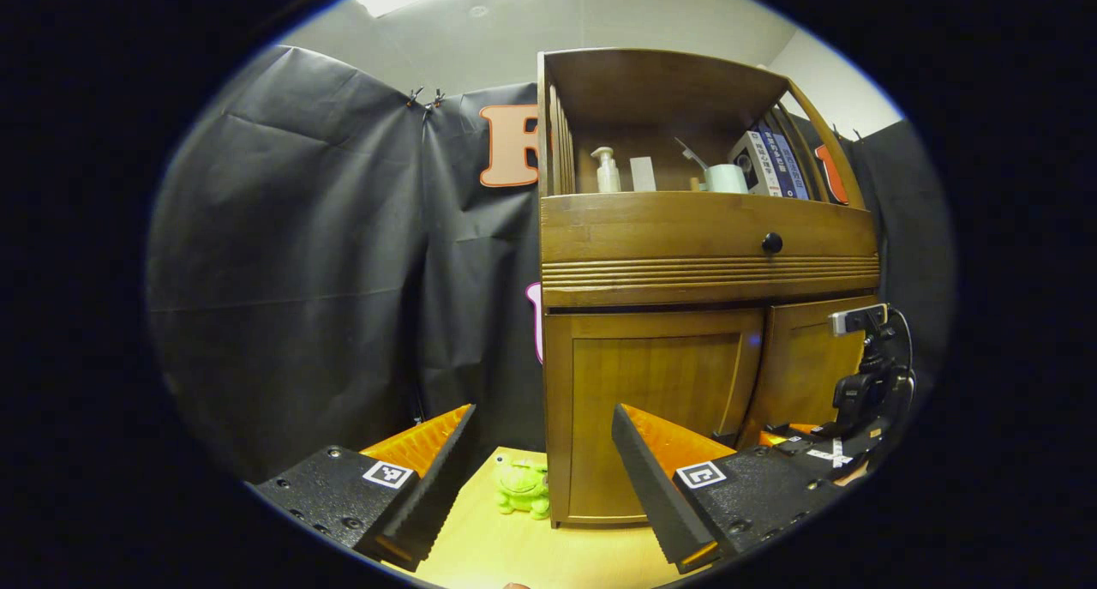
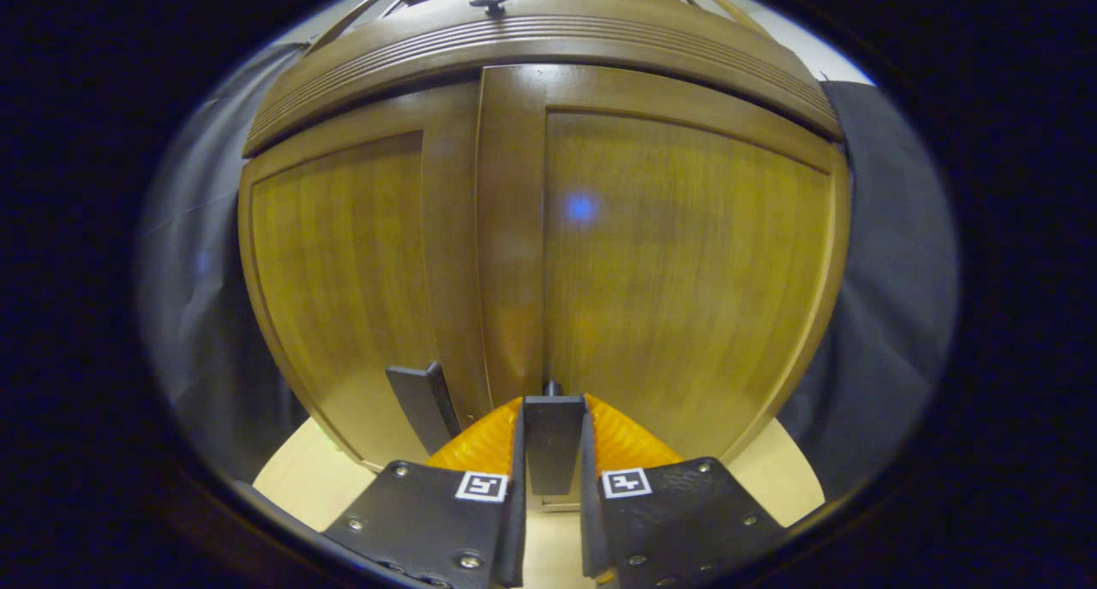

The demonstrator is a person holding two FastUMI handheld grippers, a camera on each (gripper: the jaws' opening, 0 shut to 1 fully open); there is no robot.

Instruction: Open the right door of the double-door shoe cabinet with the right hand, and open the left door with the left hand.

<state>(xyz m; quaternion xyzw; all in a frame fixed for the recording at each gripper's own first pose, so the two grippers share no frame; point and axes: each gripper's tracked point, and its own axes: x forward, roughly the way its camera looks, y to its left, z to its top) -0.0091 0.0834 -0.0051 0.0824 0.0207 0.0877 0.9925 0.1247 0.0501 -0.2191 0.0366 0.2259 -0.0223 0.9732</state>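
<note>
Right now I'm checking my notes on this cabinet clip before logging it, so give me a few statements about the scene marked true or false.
1. The right gripper is closed on the right door's dark handle. True.
2. The left gripper is clamped on the left door's handle. False: it is open, apart from the cabinet.
3. A green frog toy sits on the floor by the cabinet's left corner. True.
4. The right door is swung wide open. False: it looks closed or barely ajar.
5. The top shelf is bare. False: it holds a pump bottle and books.
</note>
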